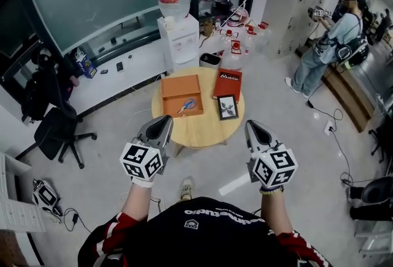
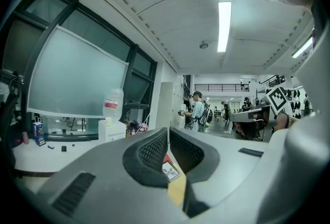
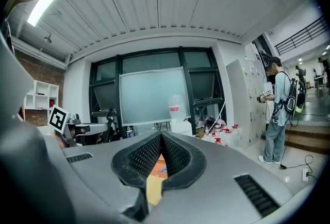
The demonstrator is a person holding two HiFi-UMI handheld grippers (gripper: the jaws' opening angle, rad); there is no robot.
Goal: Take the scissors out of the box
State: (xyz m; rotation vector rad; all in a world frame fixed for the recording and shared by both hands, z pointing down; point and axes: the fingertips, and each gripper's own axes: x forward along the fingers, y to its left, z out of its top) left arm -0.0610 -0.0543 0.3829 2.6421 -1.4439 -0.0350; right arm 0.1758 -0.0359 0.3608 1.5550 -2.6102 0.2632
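Two hand-held grippers hovered above the floor, short of a round wooden table (image 1: 198, 129), and touched nothing. The left gripper (image 1: 164, 121) had its jaws closed, the tips meeting and nothing held between them. The right gripper (image 1: 252, 127) was the same, with its jaws together and empty. Both pointed toward the table from the near side.

From the head view, an open orange box (image 1: 177, 89) sat on the left half of the table. The scissors (image 1: 188, 105), with blue handles, lay inside it near its right front corner. Just right of the box lay a red book (image 1: 228, 83), and in front of that a small black picture frame (image 1: 228, 107). A water dispenser (image 1: 178, 35) stood behind the table. A person (image 1: 328, 45) stood well off to the right, and a black office chair (image 1: 56, 131) stood to the left.

Only the left gripper view showed the ceiling light (image 2: 224, 26) overhead. Through the narrow gap below its closed jaw tips, the picture frame and a sliver of the red book appeared, but not the scissors. The right gripper view showed the orange box through its own gap, with a small patch of blue that was probably the scissors. It also showed white shelves (image 3: 38, 104) against a brick wall at far left, which no other view showed.
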